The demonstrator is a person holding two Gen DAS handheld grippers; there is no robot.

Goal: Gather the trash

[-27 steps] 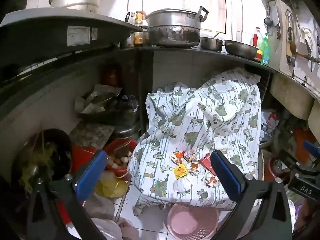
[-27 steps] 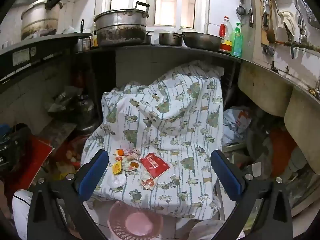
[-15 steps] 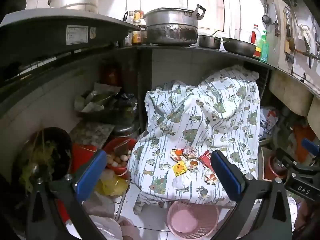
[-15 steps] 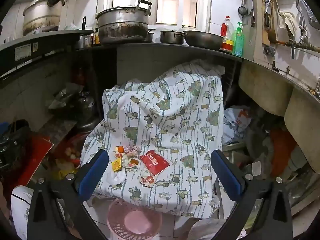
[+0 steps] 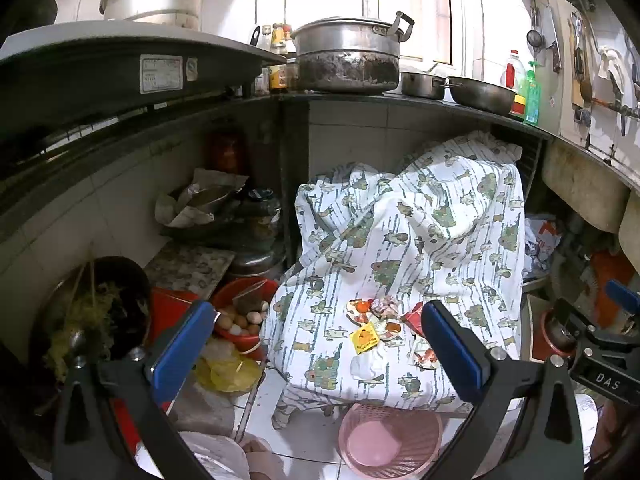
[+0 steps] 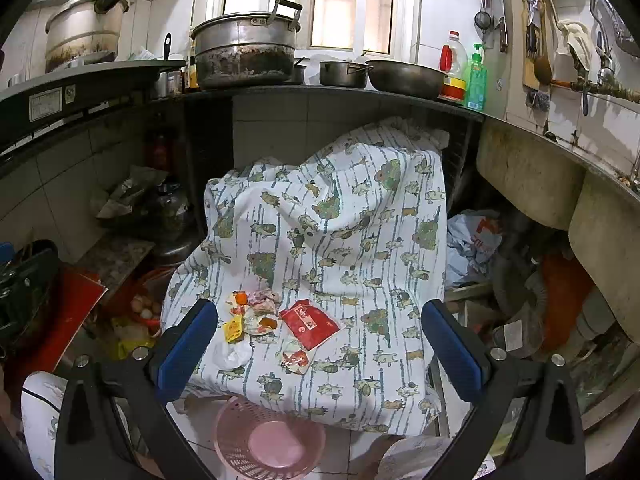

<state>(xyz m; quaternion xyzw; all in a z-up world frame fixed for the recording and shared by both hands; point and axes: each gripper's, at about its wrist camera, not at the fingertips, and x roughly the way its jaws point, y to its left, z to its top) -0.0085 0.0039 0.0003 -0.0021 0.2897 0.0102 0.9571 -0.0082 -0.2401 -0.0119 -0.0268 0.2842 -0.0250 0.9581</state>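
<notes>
Both hand-held grippers hang above the scene, angled downward, jaws spread wide and holding nothing. The trash — a red packet [image 6: 310, 323], a yellow wrapper [image 6: 233, 329], a crumpled white tissue [image 6: 232, 354] and a few small printed wrappers [image 6: 256, 306] — lies clustered on the near part of a patterned cloth [image 6: 340, 216] draped over some low piece of furniture. A pink basket [image 6: 269, 440] stands on the floor just in front of it, below the cloth's near edge.

From the right hand-held gripper [image 6: 316, 350] the cluster sits ahead and slightly left, with the red packet nearly centred between the jaws, its long axis running diagonally. From the left hand-held gripper [image 5: 316, 350] the pile lies ahead and right — so the right looks better placed for the packet.
</notes>
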